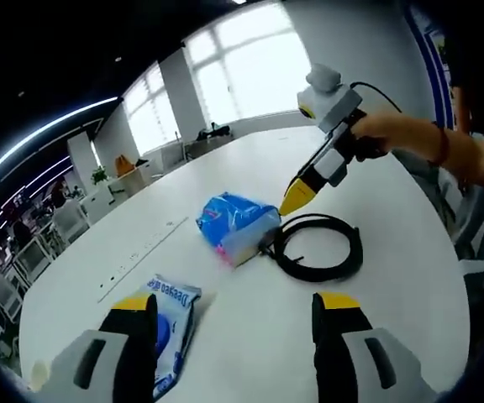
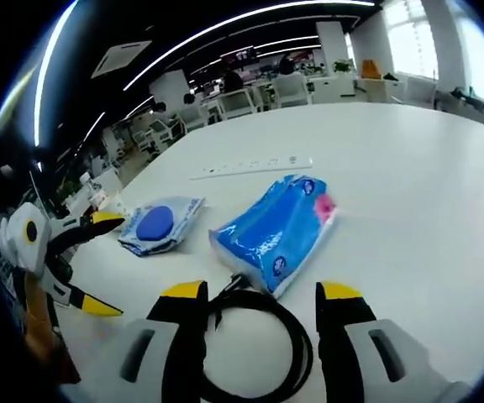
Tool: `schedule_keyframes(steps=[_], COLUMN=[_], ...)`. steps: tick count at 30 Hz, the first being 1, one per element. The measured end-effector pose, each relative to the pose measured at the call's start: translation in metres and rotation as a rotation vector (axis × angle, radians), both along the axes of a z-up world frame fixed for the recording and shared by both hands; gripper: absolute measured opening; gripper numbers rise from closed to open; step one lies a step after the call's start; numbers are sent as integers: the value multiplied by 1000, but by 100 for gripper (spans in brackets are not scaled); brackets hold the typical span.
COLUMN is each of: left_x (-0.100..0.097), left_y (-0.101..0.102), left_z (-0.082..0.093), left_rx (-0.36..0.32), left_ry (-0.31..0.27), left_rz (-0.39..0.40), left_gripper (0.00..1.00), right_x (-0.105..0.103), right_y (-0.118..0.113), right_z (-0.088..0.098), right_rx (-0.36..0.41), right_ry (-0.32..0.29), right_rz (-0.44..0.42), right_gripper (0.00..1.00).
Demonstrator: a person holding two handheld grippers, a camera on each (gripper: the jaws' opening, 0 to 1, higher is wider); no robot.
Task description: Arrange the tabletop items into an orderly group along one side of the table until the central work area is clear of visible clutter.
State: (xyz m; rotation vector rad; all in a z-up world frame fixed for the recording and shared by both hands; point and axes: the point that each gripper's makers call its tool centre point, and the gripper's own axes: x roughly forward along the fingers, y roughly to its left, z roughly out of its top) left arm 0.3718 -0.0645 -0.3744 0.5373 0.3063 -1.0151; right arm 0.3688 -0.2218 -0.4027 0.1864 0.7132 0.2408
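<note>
Both grippers — left (image 1: 235,323), right (image 2: 259,309) — hang spread and empty over the table (image 2: 410,201), where the tissue pack (image 2: 276,231), cable (image 2: 259,353) and wipes pouch (image 2: 160,225) lie loosely mid-table — grouping seems barely begun.

We see a large white table (image 1: 376,277) running through an open office, with tall bright windows (image 1: 242,71) at the upper middle of the left gripper view. Long light strips (image 2: 225,25) cross the dark ceiling at the top of the right gripper view, above white desks and chairs (image 2: 250,96).
</note>
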Motion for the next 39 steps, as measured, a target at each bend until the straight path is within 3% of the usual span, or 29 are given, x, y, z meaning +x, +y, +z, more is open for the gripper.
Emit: schedule_keyframes(steps=[9,15,26,32,39], left_x=[15,18,25,28,35], left_y=[-11,-11,-29,-34,-44], left_z=[-12,-12,-13,-14,-16], left_rx=[10,11,8,13,0], left_ry=[9,9,-4,-17,-13], left_rz=[-3,-2,-22,-32,-36], left_gripper=[71,70,68,58,58], right_x=[3,3,9,10,12], right_y=[-10,-12,-13,-18,-21], right_z=[-7,-8,-11,-11,-12], right_rx=[1,1,10,18,16], right_ry=[13,17,21,20,23], right_rz=[-7,-8,-9,-19,-24], right_gripper=[49,49,48,48,47])
